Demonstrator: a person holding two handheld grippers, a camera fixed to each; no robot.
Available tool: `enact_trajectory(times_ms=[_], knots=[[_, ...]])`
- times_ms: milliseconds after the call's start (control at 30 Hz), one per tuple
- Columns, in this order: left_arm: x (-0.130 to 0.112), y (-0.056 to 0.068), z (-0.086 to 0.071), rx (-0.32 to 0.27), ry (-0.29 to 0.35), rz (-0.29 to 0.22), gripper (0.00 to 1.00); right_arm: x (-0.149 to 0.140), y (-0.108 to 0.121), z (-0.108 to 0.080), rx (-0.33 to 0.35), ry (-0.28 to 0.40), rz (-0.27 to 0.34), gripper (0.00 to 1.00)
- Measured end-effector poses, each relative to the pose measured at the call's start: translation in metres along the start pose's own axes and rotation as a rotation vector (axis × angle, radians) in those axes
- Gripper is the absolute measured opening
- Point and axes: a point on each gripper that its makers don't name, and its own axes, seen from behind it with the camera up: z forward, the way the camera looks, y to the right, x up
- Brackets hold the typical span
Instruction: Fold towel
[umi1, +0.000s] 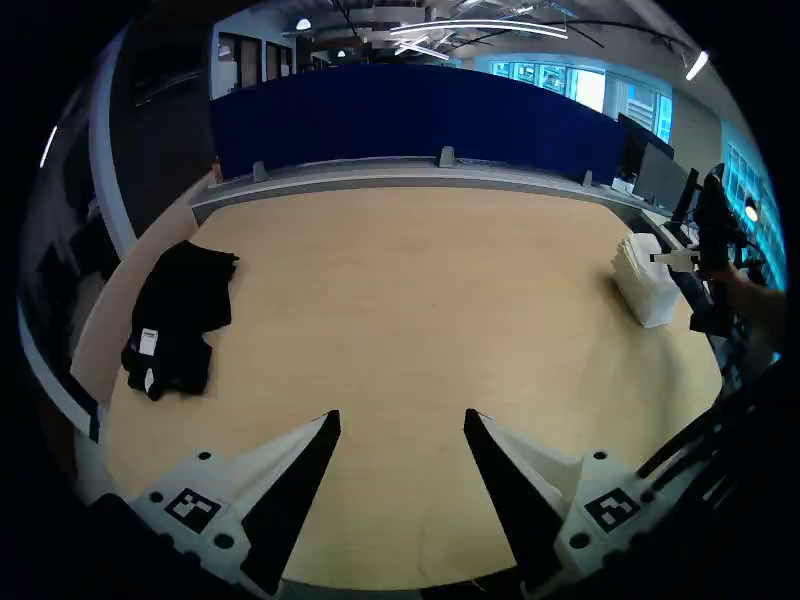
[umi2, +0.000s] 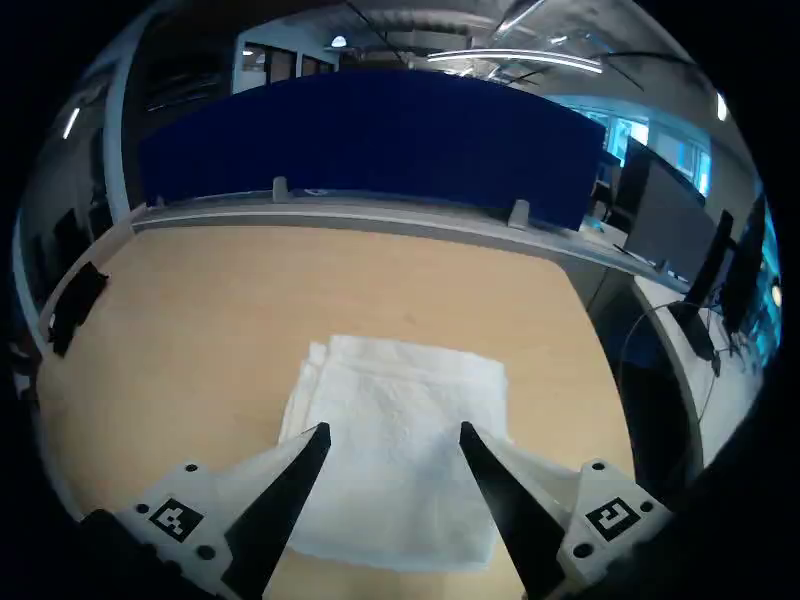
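The left tool (umi1: 400, 415) stands wide open above the bench (umi1: 420, 300). Between its two fingers there is only the bare, light wooden surface, and it has hold of nothing. At about 9 o'clock in the left gripper view a black garment (umi1: 180, 320) lies crumpled near the bench's edge. At about 3 o'clock in the same view the white towel (umi1: 645, 280) lies as a folded pile close to the opposite edge, well apart from the garment. Just beside it a hand (umi1: 745, 290) holds the other tool over the pile.

The right tool (umi2: 393, 428) is also wide open and grips nothing. In the right gripper view the towel is at 6 o'clock, folded into a rough rectangle of several layers and flat on the bench. Both fingertips appear over its middle part. Whether they touch the cloth, I cannot tell. In this view the black garment is small, at 9 o'clock, at the far edge.

A dark blue partition (umi2: 370, 130) stands along the back of the bench at 12 o'clock, and dark monitors (umi2: 670, 220) stand at about 2 o'clock.
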Motion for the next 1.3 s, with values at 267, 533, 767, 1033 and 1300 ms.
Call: enact_trajectory(times_ms=[267, 533, 767, 1033, 1300], knots=[[0.000, -0.006, -0.002, 0.020, 0.000, -0.015, 0.92, 0.014, 0.007, 0.019, -0.006, -0.005, -0.001, 1.00], [-0.002, -0.011, -0.003, 0.041, -0.003, -0.028, 0.92, 0.009, 0.010, 0.037, -0.009, -0.031, -0.007, 1.00], [-0.005, -0.014, -0.004, 0.055, -0.007, -0.040, 0.92, 0.004, 0.013, 0.048, -0.009, -0.049, -0.002, 1.00], [-0.007, -0.013, -0.006, 0.056, -0.005, -0.047, 0.92, -0.001, 0.014, 0.050, -0.010, -0.059, -0.025, 1.00], [-0.005, -0.013, -0.005, 0.050, -0.003, -0.043, 0.92, 0.016, 0.010, 0.034, -0.011, -0.020, -0.031, 1.00]])
